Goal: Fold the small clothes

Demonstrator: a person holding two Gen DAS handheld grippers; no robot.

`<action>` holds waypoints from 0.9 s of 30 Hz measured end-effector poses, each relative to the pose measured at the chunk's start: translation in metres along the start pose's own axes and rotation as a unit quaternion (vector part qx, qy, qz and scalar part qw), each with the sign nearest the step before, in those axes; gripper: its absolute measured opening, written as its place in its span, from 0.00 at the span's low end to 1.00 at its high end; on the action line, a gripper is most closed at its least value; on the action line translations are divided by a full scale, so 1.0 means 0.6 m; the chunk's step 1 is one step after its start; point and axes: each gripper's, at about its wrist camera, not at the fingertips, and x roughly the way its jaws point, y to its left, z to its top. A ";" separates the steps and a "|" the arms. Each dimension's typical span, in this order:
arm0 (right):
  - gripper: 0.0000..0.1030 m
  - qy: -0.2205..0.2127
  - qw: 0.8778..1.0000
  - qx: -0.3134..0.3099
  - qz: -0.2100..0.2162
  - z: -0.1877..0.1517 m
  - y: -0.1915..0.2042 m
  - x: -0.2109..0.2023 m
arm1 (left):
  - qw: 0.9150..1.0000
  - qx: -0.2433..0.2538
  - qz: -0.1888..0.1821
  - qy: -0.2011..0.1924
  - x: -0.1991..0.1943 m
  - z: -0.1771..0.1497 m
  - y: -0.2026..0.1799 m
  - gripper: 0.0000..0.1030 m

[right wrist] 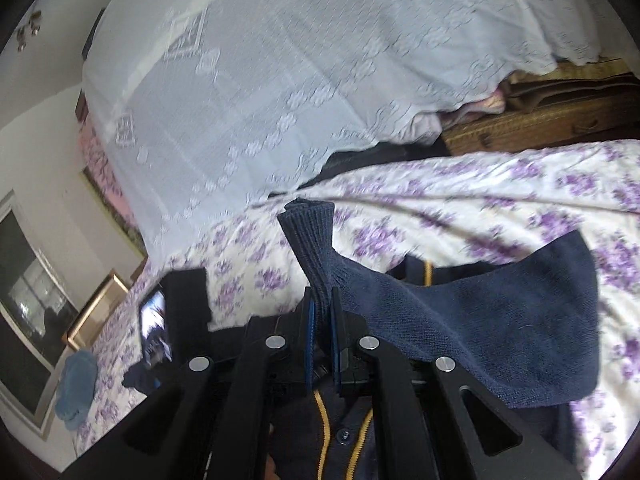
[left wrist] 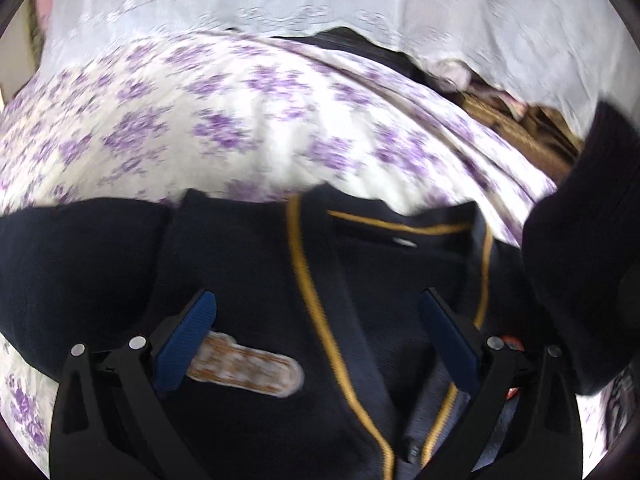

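Right claw (right wrist: 323, 307) clamps navy sleeve (right wrist: 460, 304); wicker basket (right wrist: 532, 120) contents unclear.

Purple-flowered bedsheet (right wrist: 500, 196) fills the centre and right of the right wrist view. White lace cloth (right wrist: 280, 60) covers the upper frame. Wicker chest (right wrist: 540, 120) sits upper right. Gold picture frame (right wrist: 100, 304) stands lower left.

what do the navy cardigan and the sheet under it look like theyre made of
Navy cardigan: apparently a soft matte knit; its sleeve shows ribbed cuff and fine knit loops, with mustard piping. Floral sheet: seemingly thin woven cotton, matte, printed purple flowers, soft creases.
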 end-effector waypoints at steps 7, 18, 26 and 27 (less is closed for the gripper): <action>0.07 0.031 0.999 -0.001 0.022 -0.031 -0.006 0.041 | 0.997 -0.070 -0.031 -0.009 -0.007 0.003 0.047 0.96; 0.07 0.067 0.996 -0.051 0.036 -0.056 0.029 0.091 | 0.993 -0.116 -0.011 -0.023 -0.019 0.004 0.089 0.96; 0.22 0.158 0.985 -0.053 0.046 -0.081 0.023 0.140 | 0.991 -0.130 -0.017 -0.036 -0.039 0.001 0.103 0.96; 0.32 0.158 0.985 -0.050 0.057 -0.077 0.022 0.129 | 0.991 -0.125 -0.015 -0.047 -0.051 0.003 0.100 0.96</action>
